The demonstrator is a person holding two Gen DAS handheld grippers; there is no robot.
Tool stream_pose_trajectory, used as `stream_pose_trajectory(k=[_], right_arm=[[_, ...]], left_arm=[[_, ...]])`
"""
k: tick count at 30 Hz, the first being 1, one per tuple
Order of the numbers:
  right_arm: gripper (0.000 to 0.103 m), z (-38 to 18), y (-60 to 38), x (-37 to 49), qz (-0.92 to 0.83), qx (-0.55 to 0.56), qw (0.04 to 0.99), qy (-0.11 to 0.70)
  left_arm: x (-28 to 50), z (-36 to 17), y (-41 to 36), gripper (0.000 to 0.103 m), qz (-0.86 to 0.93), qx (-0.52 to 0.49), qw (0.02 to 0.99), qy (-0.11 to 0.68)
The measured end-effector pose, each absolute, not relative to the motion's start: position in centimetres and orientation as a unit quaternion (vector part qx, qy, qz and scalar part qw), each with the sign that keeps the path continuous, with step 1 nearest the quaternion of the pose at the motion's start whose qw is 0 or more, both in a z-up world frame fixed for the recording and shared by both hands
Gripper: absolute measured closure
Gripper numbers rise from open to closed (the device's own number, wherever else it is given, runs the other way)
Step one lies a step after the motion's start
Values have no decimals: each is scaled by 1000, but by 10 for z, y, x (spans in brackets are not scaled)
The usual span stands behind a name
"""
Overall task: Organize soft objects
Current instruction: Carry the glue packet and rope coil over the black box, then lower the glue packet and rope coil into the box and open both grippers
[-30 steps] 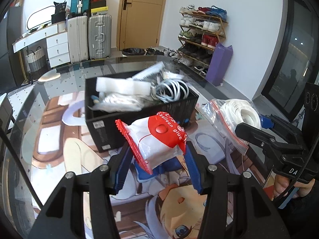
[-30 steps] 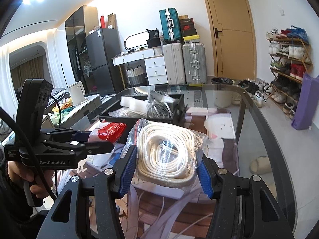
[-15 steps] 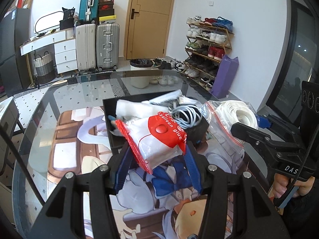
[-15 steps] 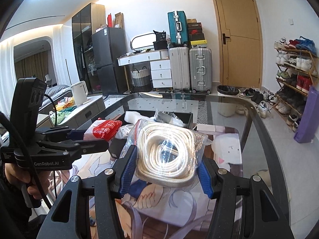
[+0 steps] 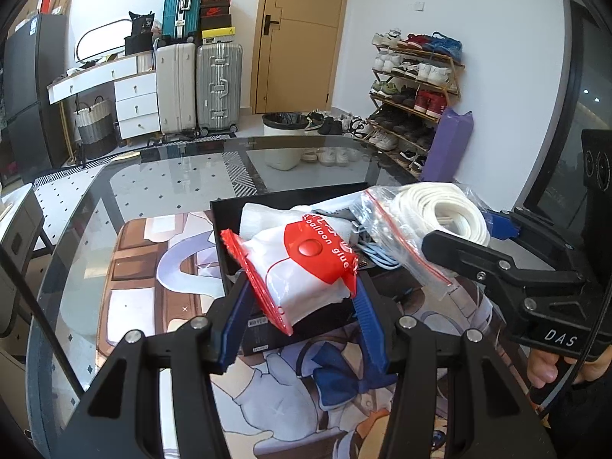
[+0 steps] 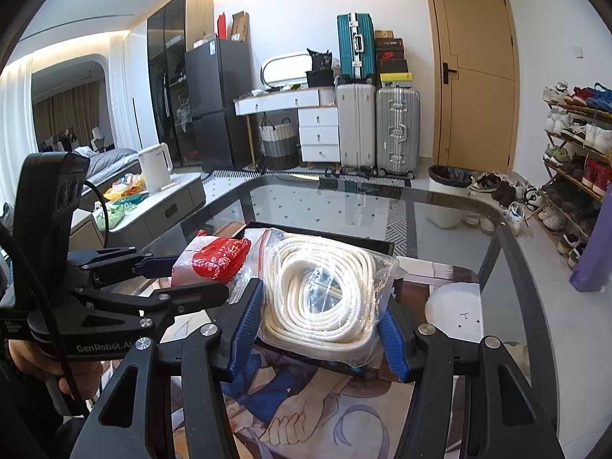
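Glass table (image 5: 160,187) shows a wide bare stretch on its left and far side, its dark curved rim sweeping round toward the suitcases (image 5: 199,88) and the door (image 5: 302,34). A printed mat (image 5: 145,275) lies on the near part of the glass, its left edge well in from the rim.

Left gripper (image 5: 298,306) is clamped on a red-and-white packet of balloon glue (image 5: 302,267), its blue pads (image 5: 233,325) pressing both sides; the packet hangs over the near left corner of a black box (image 5: 275,199). The box stands on the mat and is crowded with white wrapping and a pale coiled cable (image 5: 382,258), which leaves little free room inside along the near wall.

Just right of the packet, the right gripper (image 6: 317,325) grips a clear zip bag of white rope (image 6: 321,290), its pads squeezing the coil from both sides. In the right wrist view the bag sits over the near edge of the box, close beside the packet (image 6: 218,258), and whether the two touch is unclear. A hand (image 5: 547,367) holds the right tool's handle at the picture's lower right.

Further right, the table's rim (image 6: 508,237) curves away with open glass before it, and beyond it open floor runs toward a shoe rack (image 6: 577,153) and a purple bag (image 5: 447,145) against the wall.
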State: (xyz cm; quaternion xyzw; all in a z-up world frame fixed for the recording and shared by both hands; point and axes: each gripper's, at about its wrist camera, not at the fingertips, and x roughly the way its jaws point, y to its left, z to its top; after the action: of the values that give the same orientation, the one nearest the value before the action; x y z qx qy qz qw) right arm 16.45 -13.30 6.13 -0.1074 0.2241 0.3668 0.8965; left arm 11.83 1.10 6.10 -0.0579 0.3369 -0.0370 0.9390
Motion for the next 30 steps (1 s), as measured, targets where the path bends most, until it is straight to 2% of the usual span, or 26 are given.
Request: stream_pose_trajectory(k=[19, 30], right_arm=[[46, 52, -88, 203, 351, -138, 897, 231], [46, 46, -85, 215, 342, -152, 899, 229]], left_arm=[[141, 49, 22, 51, -28, -79, 932, 352], [145, 46, 18, 50, -27, -58, 935, 350]])
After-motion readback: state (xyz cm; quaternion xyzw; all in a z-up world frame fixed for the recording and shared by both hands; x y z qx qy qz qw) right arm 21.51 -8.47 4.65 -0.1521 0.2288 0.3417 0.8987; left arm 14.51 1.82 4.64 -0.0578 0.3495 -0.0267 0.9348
